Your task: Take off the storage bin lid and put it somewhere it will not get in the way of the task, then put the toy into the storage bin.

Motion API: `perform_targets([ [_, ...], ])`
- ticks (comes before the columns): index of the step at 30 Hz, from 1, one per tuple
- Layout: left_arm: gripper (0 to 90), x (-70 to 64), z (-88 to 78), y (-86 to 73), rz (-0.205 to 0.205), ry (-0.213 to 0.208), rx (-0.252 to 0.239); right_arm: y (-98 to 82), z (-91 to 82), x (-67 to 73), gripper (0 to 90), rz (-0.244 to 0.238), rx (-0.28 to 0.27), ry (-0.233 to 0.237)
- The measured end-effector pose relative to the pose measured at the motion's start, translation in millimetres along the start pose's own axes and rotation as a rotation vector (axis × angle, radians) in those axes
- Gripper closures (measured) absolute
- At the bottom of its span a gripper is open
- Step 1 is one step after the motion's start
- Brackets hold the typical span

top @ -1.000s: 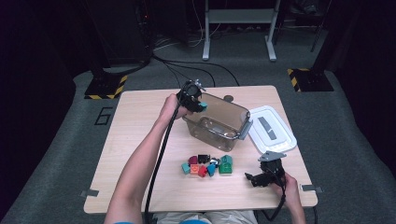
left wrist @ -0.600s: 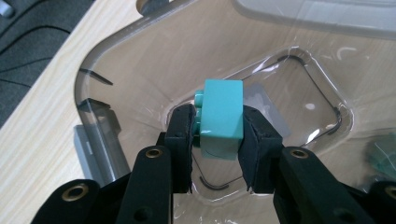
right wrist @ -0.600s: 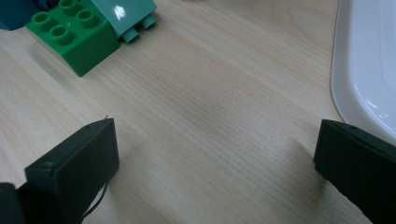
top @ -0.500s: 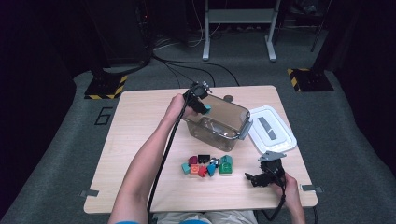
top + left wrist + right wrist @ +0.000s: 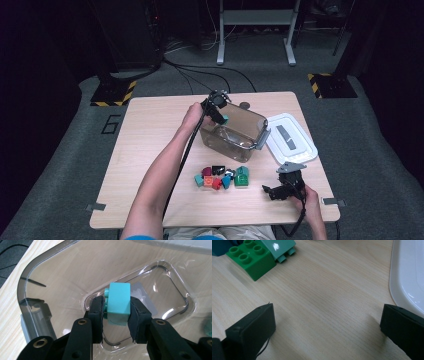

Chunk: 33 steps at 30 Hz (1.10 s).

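My left gripper (image 5: pixel 115 315) is shut on a turquoise toy brick (image 5: pixel 118 303), held over the open mouth of a clear smoky plastic bin (image 5: pixel 40 272). From above, that gripper (image 5: pixel 220 112) hangs at the bin's (image 5: pixel 250 120) far left rim, with the turquoise brick (image 5: pixel 225 119) at its tip. My right gripper (image 5: pixel 270 191) rests low on the table near the front right edge, jaws wide open with bare wood between them (image 5: pixel 327 322). A green brick (image 5: pixel 250 258) and a pale green piece (image 5: pixel 280 248) lie just ahead of it.
A pile of several coloured bricks (image 5: pixel 220 176) lies on the wooden table (image 5: pixel 150 150) in front of the bin. The bin's white lid (image 5: pixel 290 137) lies flat to the right, its edge (image 5: pixel 409 272) close to my right gripper.
My left gripper has carried the turquoise brick a little to the right and down, over the bin's rim. The right gripper has stayed put.
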<state>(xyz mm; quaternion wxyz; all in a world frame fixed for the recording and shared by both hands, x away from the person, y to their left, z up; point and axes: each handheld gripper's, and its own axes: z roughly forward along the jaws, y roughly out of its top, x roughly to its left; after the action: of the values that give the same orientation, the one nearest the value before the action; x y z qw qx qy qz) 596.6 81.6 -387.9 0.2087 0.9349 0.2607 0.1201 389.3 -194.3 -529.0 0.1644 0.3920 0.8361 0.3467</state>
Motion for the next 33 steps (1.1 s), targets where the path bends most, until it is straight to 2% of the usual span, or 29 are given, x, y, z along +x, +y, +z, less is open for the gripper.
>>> perform_targets([
  [3, 65.9, -0.4, 2.2, 0.6, -0.006, -0.016, -0.001, -0.1, 0.0, 0.2, 0.0, 0.003, 0.001, 0.000],
  [9, 35.4, -3.3, -7.0, 1.1, -0.034, -0.013, -0.045, -0.1, -0.2, 0.2, 0.0, 0.003, 0.002, 0.001],
  [13, 25.2, -4.3, -18.5, -1.7, -0.044, -0.003, -0.080, -0.1, -0.3, 0.6, 0.0, 0.006, 0.003, 0.001],
  [22, 18.2, -12.4, -49.0, -23.1, -0.043, 0.017, -0.143, -0.2, 0.2, 0.7, 0.0, 0.007, -0.003, -0.003],
  [33, 16.5, -24.6, -81.3, -65.9, -0.054, 0.031, -0.219, -0.2, 0.3, -0.2, 0.0, -0.002, -0.002, -0.002],
])
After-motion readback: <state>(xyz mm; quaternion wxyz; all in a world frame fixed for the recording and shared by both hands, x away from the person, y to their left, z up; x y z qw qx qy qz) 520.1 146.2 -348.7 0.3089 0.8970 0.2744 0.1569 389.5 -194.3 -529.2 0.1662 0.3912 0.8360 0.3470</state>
